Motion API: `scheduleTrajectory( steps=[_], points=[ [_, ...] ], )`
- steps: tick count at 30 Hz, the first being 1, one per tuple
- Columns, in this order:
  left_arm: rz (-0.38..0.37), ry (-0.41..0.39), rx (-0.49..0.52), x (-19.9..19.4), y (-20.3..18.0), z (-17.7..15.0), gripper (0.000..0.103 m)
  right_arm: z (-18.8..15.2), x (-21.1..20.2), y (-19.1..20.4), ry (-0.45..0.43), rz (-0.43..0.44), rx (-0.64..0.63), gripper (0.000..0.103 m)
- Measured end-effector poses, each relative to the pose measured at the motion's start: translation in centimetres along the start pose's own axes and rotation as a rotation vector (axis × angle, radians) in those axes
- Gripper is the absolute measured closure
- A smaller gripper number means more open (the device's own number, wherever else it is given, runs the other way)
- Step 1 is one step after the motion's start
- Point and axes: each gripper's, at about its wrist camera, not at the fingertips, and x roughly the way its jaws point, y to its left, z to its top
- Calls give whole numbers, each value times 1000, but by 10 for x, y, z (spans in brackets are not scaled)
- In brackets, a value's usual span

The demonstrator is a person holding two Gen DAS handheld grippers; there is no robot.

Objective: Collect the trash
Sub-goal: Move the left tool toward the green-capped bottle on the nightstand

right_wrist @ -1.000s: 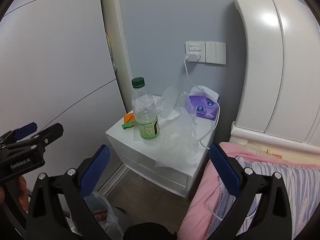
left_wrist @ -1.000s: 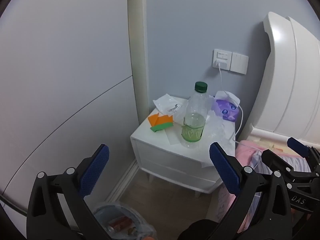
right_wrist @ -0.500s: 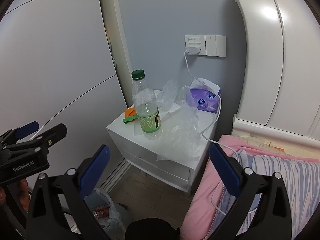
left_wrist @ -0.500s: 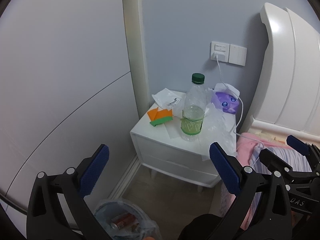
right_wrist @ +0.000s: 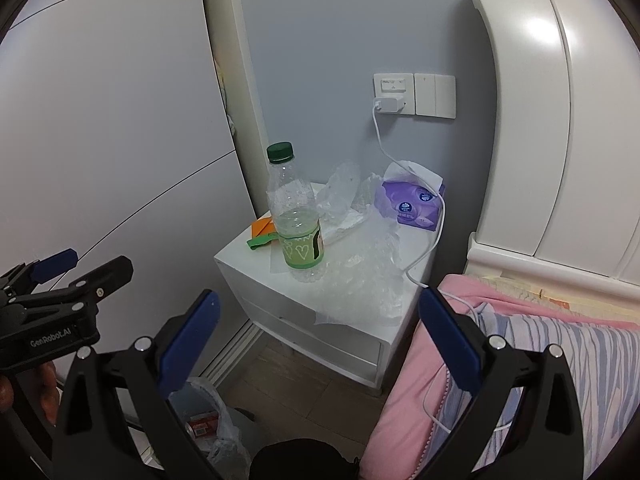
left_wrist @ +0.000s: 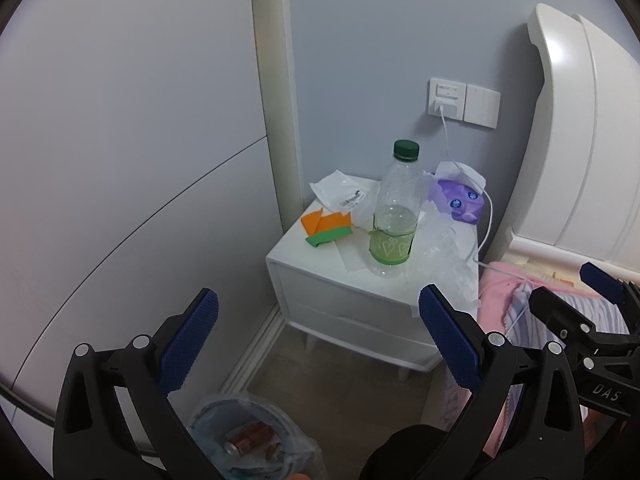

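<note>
The bed (right_wrist: 540, 344), with pink and striped bedding, fills the lower right of the right wrist view; the left wrist view catches only its edge. Touching it stands the white nightstand (left_wrist: 360, 308), whose top carries all the visible trash.

Clear crumpled plastic wrap (right_wrist: 360, 276) covers the bed-side half of the top and overhangs the front edge; the right wrist view shows its full spread. 1 upright plastic bottle (left_wrist: 394, 212), green cap and green label, stands near the front centre, a little liquid inside. A purple tissue pack (right_wrist: 412, 204) sits at the back by the charger cable (right_wrist: 432, 240). Orange and green paper scraps (left_wrist: 326, 226) lie at the wall-side corner, half hidden behind the bottle in the right wrist view.

A lined trash bin (left_wrist: 248, 440) on the floor holds a can.

Left gripper (left_wrist: 318, 340): spread wide, empty. Right gripper (right_wrist: 320, 338): spread wide, empty.
</note>
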Motion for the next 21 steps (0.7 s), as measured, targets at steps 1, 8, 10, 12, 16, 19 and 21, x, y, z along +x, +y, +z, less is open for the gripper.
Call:
scheduleTrajectory(
  steps=[1, 8, 10, 12, 16, 19, 21],
  points=[
    [0, 3, 2, 2, -1, 1, 6, 0, 1, -1, 1, -2, 1, 6],
    [-16, 20, 22, 24, -11, 5, 6, 2, 16, -7, 8, -13, -13, 6],
    [-19, 25, 29, 32, -14, 8, 6, 6, 22, -8, 7, -13, -20, 6],
    [-20, 29, 34, 39, -15, 10, 6, 8, 26, -8, 6, -10, -23, 6],
    [-20, 36, 48, 55, -16, 14, 6, 13, 37, -11, 12, -5, -27, 6],
    [-20, 40, 62, 67, -19, 17, 6, 15, 46, -14, 21, -7, -29, 6],
    [-21, 45, 70, 76, -22, 19, 6, 16, 53, -16, 29, -10, -29, 6]
  ],
)
